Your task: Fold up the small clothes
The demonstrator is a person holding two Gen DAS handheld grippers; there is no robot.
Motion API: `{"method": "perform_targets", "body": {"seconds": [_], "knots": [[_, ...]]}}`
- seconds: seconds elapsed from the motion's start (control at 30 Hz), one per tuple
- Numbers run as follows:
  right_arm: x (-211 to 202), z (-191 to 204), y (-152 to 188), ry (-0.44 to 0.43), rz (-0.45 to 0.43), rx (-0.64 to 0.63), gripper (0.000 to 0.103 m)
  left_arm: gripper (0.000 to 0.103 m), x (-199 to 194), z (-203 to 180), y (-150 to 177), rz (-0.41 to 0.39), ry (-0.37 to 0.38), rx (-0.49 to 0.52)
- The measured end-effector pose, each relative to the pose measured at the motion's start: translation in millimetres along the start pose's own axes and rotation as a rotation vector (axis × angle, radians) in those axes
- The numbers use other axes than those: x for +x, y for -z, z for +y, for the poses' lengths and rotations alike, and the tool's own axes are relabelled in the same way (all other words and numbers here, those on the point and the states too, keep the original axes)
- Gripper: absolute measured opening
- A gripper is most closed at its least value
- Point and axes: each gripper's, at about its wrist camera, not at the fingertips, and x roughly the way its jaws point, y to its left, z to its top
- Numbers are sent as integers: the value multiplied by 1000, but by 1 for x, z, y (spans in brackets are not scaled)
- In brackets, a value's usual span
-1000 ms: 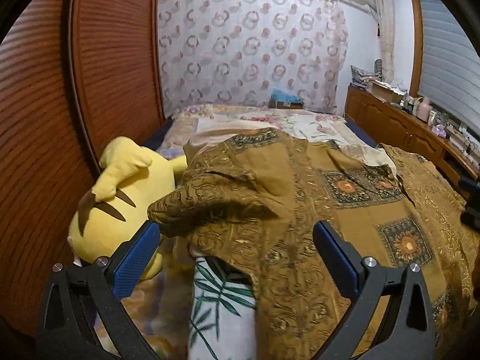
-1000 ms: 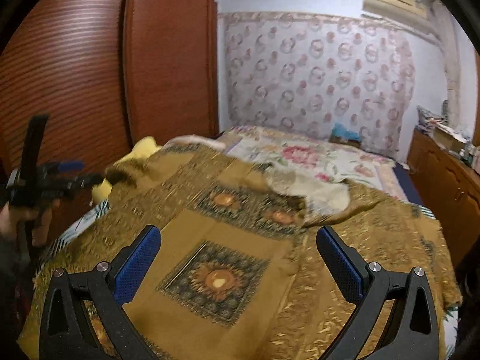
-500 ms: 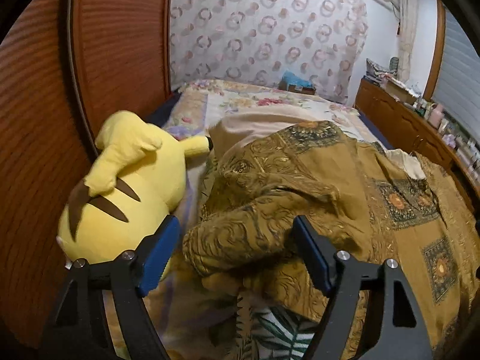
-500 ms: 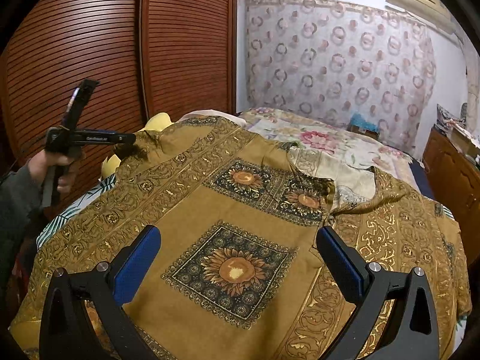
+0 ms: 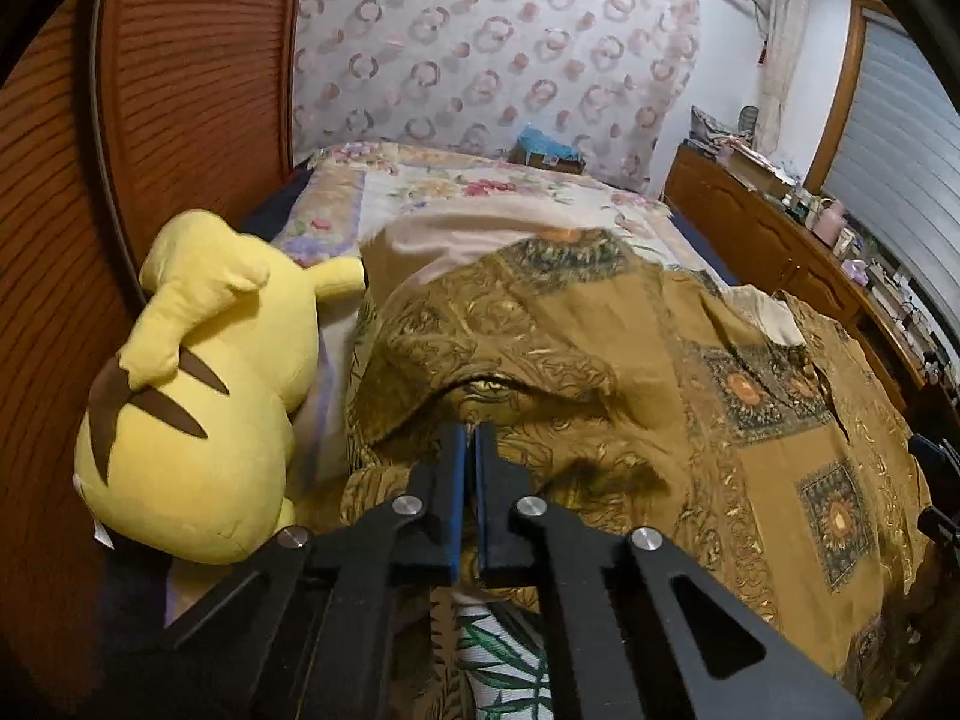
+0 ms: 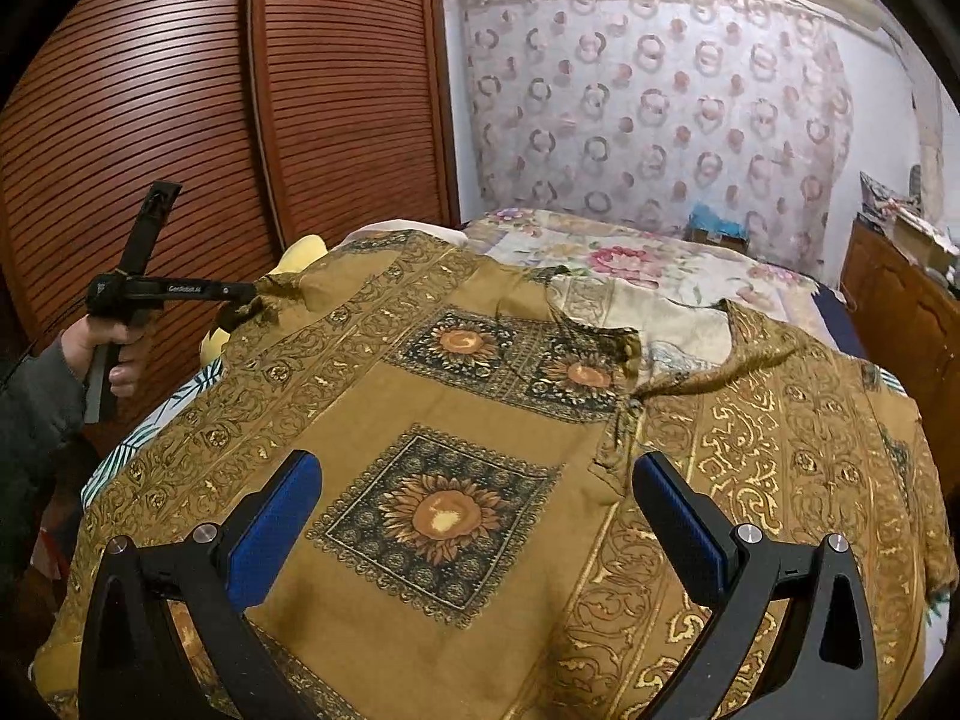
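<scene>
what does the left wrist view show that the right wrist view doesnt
Only the left wrist view: the whole yellow plush toy with its brown stripes, and the left gripper shut on a fold of the brown shirt.

Only the right wrist view: the open right gripper, and the hand holding the left gripper's handle.

Both: the shirt, wooden wardrobe doors, patterned curtain.

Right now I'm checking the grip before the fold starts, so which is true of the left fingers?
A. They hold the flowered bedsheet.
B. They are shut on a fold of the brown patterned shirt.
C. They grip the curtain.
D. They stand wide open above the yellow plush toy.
B: the left gripper has its fingers pressed together on a bunched edge of the brown patterned shirt.
</scene>
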Motion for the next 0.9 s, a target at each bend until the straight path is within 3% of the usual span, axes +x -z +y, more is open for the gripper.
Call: {"method": "perform_targets", "body": {"seconds": [0.27, 0.43, 0.63, 0.83, 0.9], "knots": [[-3, -8, 2, 15, -9, 14, 103, 1, -25, -29, -25, -59, 31, 50], [-10, -16, 2, 27, -28, 33, 103, 1, -44, -79, -44, -106, 102, 128], [-17, -23, 6, 37, -35, 48, 103, 2, -51, -137, -44, -101, 223, 211], [-18, -26, 9, 46, -28, 60, 103, 2, -63, -161, -39, -133, 209, 247], [-18, -28, 6, 47, -29, 63, 103, 9, -65, -160, -37, -146, 187, 254]]}}
